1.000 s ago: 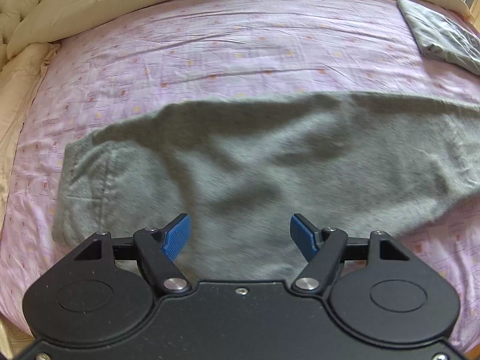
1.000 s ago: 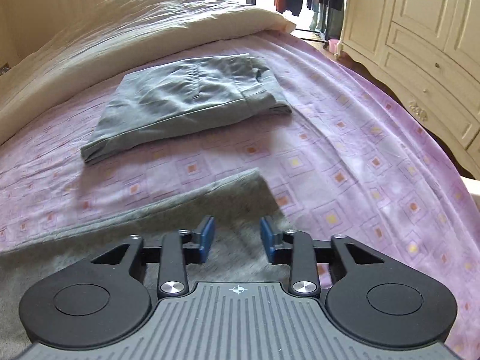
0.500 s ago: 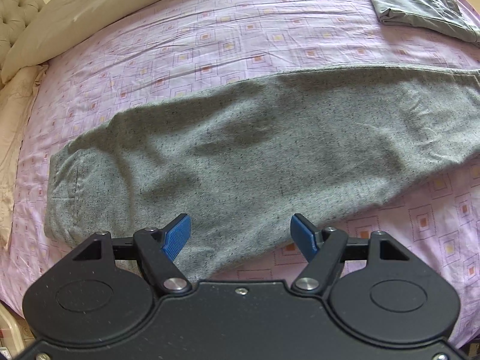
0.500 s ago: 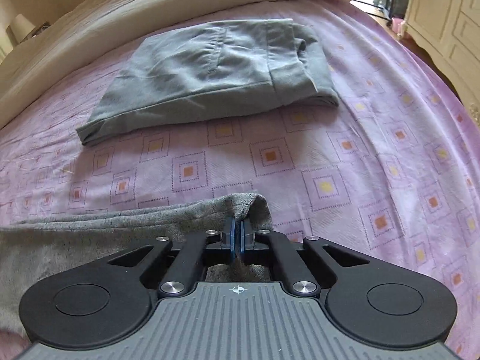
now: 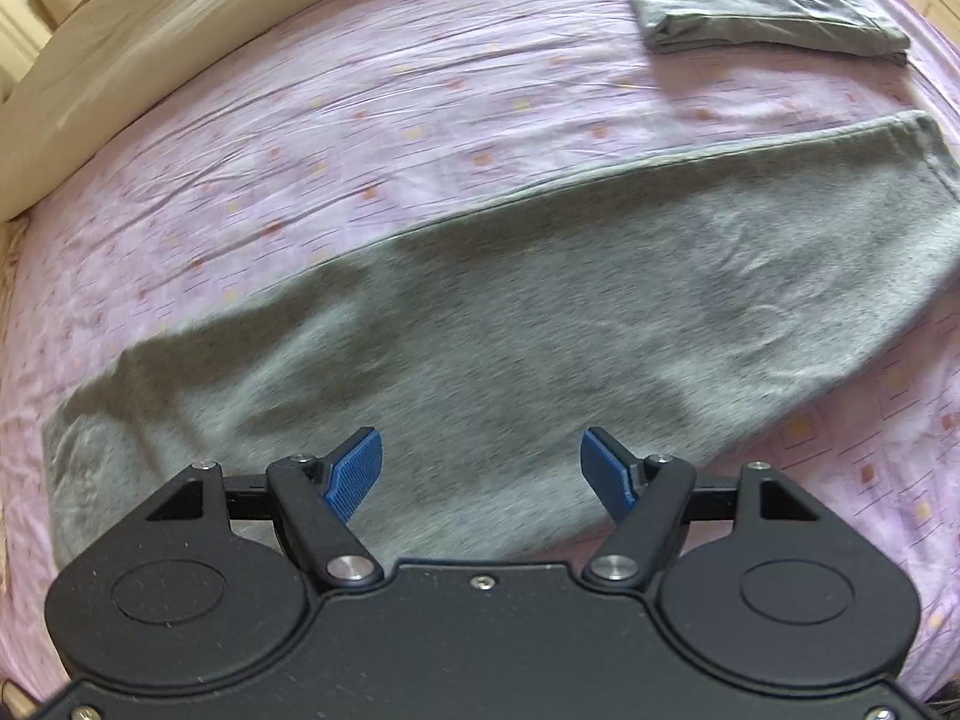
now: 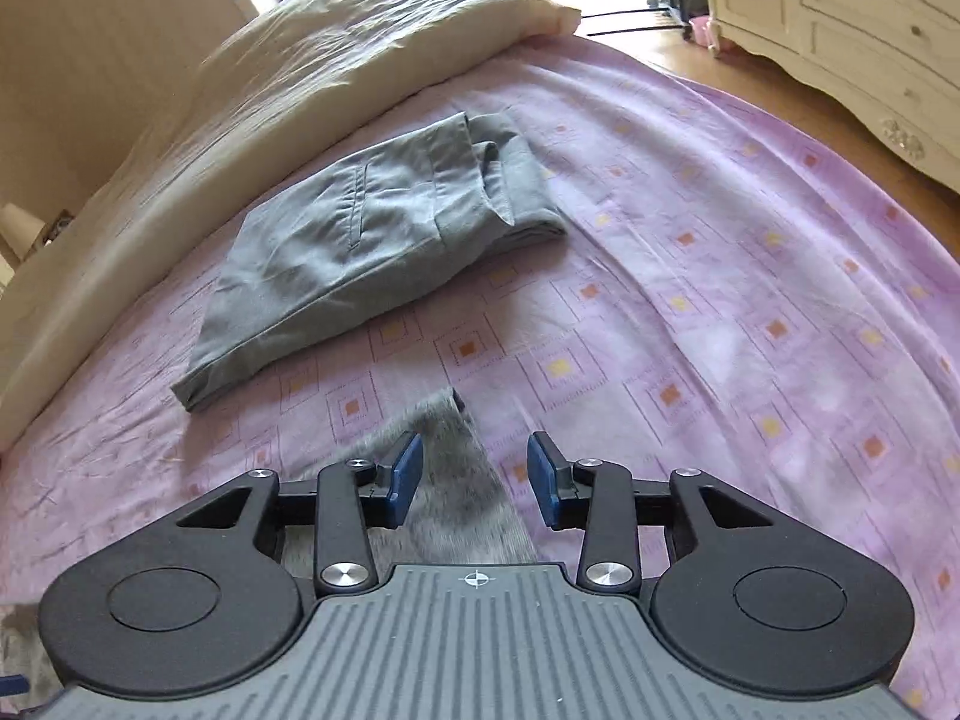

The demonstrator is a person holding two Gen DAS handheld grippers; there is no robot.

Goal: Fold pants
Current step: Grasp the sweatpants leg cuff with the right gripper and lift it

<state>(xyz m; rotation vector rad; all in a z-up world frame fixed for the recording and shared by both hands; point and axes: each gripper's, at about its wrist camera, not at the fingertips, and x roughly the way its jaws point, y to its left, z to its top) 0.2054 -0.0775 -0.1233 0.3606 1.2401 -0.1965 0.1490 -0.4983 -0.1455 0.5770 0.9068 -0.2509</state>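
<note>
Grey sweatpants lie flat across the pink patterned bed sheet, stretched from lower left to upper right in the left wrist view. My left gripper hovers open over their middle, nothing between its blue pads. In the right wrist view only the leg's end corner shows. My right gripper is over that corner with its jaws opening; the cloth lies between and below the pads, which do not press on it.
A folded pair of grey trousers lies on the sheet beyond the sweatpants, also seen as folded trousers at the top right. A cream duvet runs along the far side. A cream dresser stands on the wooden floor to the right.
The right gripper shut on the leg's end corner half a second ago and has now let go of it. The left gripper slid along the sweatpants toward the leg end, still open.
</note>
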